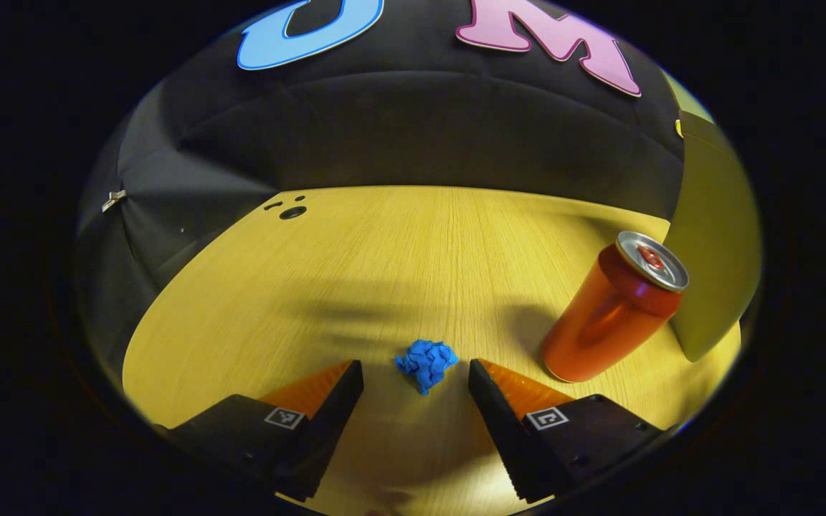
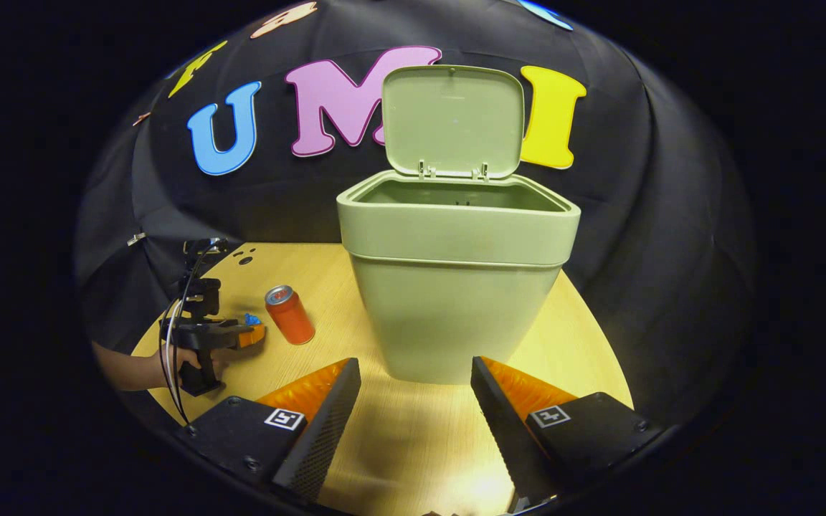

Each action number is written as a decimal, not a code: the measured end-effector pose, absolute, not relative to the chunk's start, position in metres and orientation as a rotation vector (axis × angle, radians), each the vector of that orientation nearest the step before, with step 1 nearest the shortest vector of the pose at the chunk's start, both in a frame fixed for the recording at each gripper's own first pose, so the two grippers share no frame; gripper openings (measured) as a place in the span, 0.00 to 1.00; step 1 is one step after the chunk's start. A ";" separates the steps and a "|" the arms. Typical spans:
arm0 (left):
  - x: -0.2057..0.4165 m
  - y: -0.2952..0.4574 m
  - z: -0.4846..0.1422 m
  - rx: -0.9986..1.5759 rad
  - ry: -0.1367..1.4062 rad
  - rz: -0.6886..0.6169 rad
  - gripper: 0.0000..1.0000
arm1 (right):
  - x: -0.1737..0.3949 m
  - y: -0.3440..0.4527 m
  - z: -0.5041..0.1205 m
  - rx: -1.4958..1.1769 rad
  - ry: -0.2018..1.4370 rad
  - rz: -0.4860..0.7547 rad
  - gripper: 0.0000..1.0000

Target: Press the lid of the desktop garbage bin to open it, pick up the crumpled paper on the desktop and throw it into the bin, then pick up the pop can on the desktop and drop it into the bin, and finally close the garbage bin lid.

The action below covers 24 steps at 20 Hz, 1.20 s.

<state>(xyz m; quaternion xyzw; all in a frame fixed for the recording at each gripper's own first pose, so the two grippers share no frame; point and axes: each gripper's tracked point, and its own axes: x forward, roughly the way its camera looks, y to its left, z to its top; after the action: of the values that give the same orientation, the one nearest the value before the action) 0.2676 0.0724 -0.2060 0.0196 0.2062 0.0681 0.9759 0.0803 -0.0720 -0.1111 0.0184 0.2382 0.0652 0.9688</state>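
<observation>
1. Blue crumpled paper (image 1: 426, 364) lies on the wooden bench (image 1: 384, 258), just ahead of your left hand-held gripper (image 1: 416, 373), whose fingers stand apart on either side of it without touching it.
2. Your orange pop can (image 1: 610, 312) stands upright on the bench, right of the paper and apart from it, close beside the green bin's wall (image 1: 714, 244).
3. In the right gripper view, the garbage bin (image 2: 456, 287) stands on the bench with its lid (image 2: 452, 118) raised upright at the back.
4. Your right hand-held gripper (image 2: 413, 373) faces the bin's front wall, fingers apart, holding nothing.
5. That view also shows your left hand-held gripper farther off at the paper, left of the can.
</observation>
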 end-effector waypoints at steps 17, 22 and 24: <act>0.261 0.070 -0.204 0.043 0.401 0.105 0.30 | 0.079 -0.067 -0.115 0.069 0.484 0.134 0.98; 0.243 0.067 -0.174 0.001 0.347 0.104 0.30 | 0.076 -0.061 -0.115 0.097 0.482 0.137 0.98; 0.232 0.066 -0.151 0.007 0.304 0.090 0.29 | 0.077 -0.060 -0.115 0.084 0.470 0.145 0.98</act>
<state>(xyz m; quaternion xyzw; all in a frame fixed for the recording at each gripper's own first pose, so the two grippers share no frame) 0.2323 0.0659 -0.1514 0.0036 0.1515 0.0449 0.9874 0.0769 -0.0601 -0.1147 0.0418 0.2325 0.0717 0.9690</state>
